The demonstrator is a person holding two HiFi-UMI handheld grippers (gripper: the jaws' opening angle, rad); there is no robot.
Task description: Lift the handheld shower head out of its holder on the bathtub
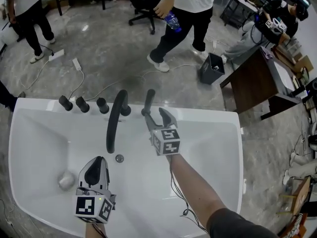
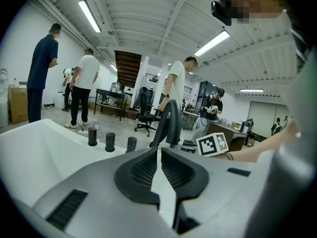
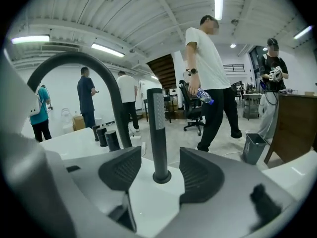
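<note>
Right gripper (image 1: pixel 157 117) at the far rim of the bathtub (image 1: pixel 218 119), jaws spread wide. Handheld shower head (image 3: pixel 157 128) stands upright between them, seated in its holder (image 3: pixel 162 176), a round collar on the rim. Neither pad touches the wand; there is a clear gap on both sides. In the head view the wand sits at 12 o'clock from the gripper's marker cube.

Left gripper (image 2: pixel 159 150) is low over the tub basin, at 7 o'clock from the right one, jaws pressed together on nothing. It has no part in this step.

The arched spout (image 1: pixel 115 122) is just beside the wand at its 9 o'clock, and the three knobs (image 1: pixel 82 104) are further along the same way. The drain (image 1: pixel 119 158) is at 6 o'clock from the spout.

Step in hand, as I judge it: closing on the wand, then drawing it up.

- Centre the wand between the pads before closing; an off-centre bite may tip it in the collar.
- Grip the plain shaft above the collar (the pale face strip higher up looks like the spray side, so avoid it).
- Pull straight up along the wand's own axis; a sideways tug would likely bind it.
- Keep the left-hand jaw off the spout while rising.
- A hose probably trails below, unseen here; expect drag.
</note>
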